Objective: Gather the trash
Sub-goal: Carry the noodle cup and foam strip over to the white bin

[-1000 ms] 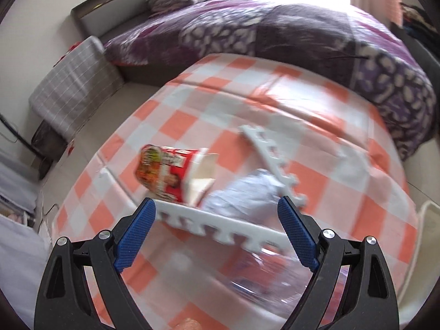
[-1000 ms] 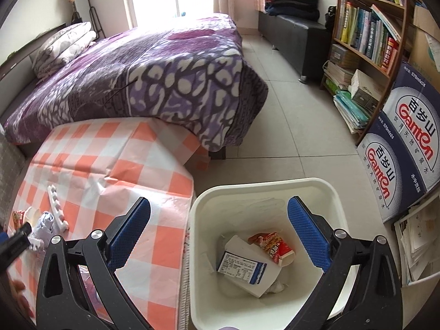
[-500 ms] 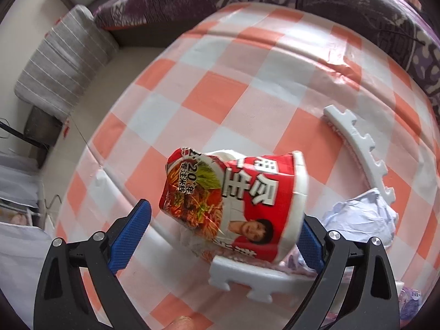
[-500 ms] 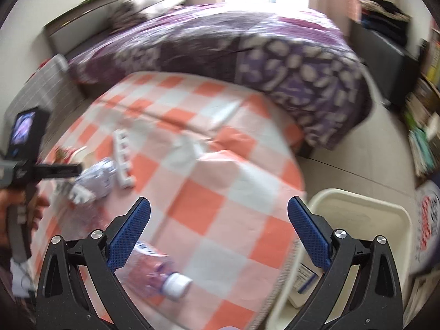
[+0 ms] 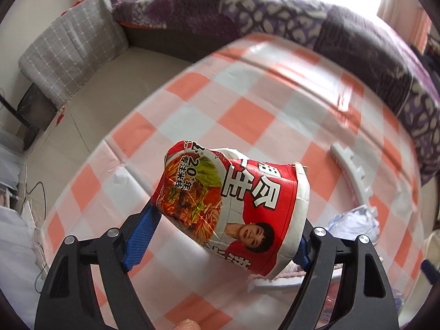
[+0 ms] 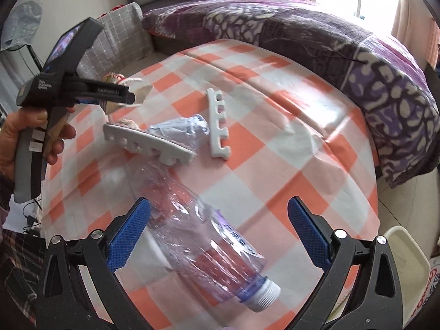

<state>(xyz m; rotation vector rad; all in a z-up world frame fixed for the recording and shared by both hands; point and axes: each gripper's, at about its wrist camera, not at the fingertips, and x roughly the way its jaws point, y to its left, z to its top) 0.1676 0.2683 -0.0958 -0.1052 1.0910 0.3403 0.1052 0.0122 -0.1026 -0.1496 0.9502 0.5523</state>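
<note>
My left gripper [image 5: 222, 236] is shut on a crushed red instant-noodle cup [image 5: 233, 209] and holds it above the checked tablecloth [image 5: 247, 115]; the same gripper and cup show in the right wrist view [image 6: 129, 97]. My right gripper [image 6: 217, 233] is open above a clear plastic bottle [image 6: 203, 236] with a white cap that lies on the cloth between its jaws. A crumpled pale-blue wrapper [image 6: 178, 132] and two white toothed foam strips [image 6: 217, 123] [image 6: 148, 143] lie further back on the cloth.
A cream plastic bin [image 6: 404, 269] stands at the table's right edge. A bed with a purple quilt [image 6: 330, 35] lies behind the table. A grey checked cushion [image 5: 68, 46] sits at the left by the wall.
My left gripper closed on the noodle cup and lifted it off the cloth. My right gripper swung from over the bin to over the table, above the bottle.
</note>
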